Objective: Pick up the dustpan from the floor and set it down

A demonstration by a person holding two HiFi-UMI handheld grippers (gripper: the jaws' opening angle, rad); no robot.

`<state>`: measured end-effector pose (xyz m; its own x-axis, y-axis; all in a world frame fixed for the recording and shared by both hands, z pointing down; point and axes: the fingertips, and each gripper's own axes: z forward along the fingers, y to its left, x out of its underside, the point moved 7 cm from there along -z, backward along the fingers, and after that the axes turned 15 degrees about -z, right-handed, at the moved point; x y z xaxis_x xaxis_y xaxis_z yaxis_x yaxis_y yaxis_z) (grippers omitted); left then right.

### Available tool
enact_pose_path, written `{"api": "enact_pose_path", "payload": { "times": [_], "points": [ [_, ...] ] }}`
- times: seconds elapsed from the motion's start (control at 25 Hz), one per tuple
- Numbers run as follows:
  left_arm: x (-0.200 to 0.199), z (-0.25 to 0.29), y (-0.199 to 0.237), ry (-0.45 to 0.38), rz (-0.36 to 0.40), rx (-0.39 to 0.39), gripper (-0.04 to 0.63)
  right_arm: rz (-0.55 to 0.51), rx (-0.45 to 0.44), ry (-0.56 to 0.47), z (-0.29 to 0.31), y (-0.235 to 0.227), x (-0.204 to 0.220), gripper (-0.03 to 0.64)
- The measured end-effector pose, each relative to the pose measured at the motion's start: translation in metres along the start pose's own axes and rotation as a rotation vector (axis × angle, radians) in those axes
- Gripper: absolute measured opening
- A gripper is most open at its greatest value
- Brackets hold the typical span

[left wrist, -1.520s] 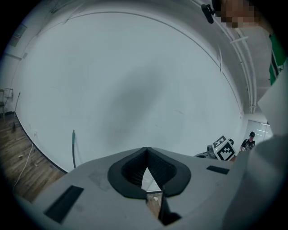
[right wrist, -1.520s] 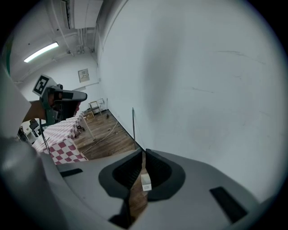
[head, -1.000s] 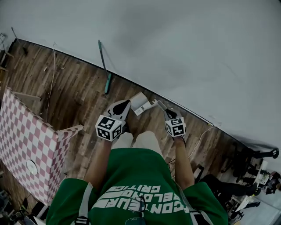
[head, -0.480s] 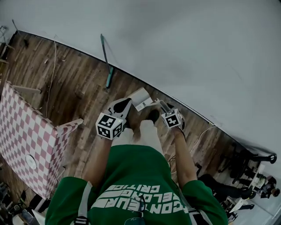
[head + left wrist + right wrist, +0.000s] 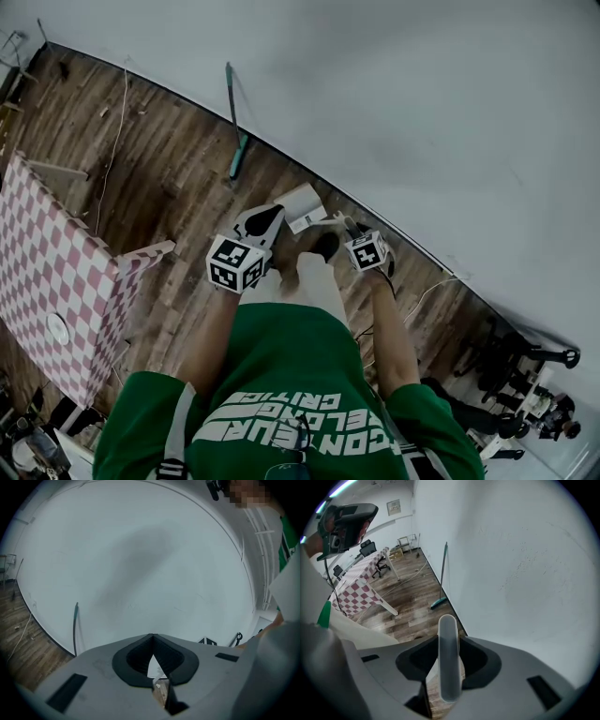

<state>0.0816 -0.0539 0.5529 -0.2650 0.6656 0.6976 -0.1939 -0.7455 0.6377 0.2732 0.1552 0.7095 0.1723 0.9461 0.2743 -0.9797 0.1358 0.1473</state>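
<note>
The white dustpan (image 5: 302, 206) rests on the wood floor at the foot of the white wall. Its pale upright handle (image 5: 447, 658) rises between the jaws of my right gripper (image 5: 449, 639), which points steeply down over it. Dark gaps show on both sides of the handle, and the jaws are closing a little without pressing on it. In the head view the right gripper (image 5: 349, 228) is just right of the pan. My left gripper (image 5: 262, 220) hovers at the pan's left, shut and empty, with its tips (image 5: 152, 637) meeting.
A green-handled broom (image 5: 234, 122) leans on the wall to the left. A red-checked table (image 5: 56, 272) stands at the far left, with a thin cable (image 5: 112, 141) on the floor beyond it. The person's dark shoe (image 5: 325, 246) is beside the pan. Dark equipment (image 5: 525, 375) is at the right.
My right gripper has come down and tipped steeper over the dustpan handle, and the pan now sits by the wall. The left gripper has barely moved.
</note>
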Motion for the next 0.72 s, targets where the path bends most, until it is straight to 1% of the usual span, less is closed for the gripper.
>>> {"api": "enact_pose_path", "payload": {
  "times": [0.24, 0.48, 0.6, 0.72],
  "points": [
    [-0.0034, 0.0046, 0.0053, 0.004, 0.001, 0.001, 0.003, -0.011, -0.017, 0.014, 0.0030, 0.0002, -0.0039, 0.141],
    [-0.0054, 0.0088, 0.0056, 0.006, 0.003, 0.000, 0.003, -0.050, -0.045, 0.069, 0.0033, -0.0023, -0.0047, 0.137],
    [-0.0066, 0.0101, 0.0053, 0.005, 0.001, 0.000, 0.003, -0.043, -0.053, 0.068, 0.0017, -0.0030, -0.0053, 0.133],
    [-0.0074, 0.0099, 0.0066, 0.002, -0.002, -0.003, 0.003, -0.033, -0.046, 0.042, 0.0003, -0.0018, -0.0052, 0.132]
  ]
}}
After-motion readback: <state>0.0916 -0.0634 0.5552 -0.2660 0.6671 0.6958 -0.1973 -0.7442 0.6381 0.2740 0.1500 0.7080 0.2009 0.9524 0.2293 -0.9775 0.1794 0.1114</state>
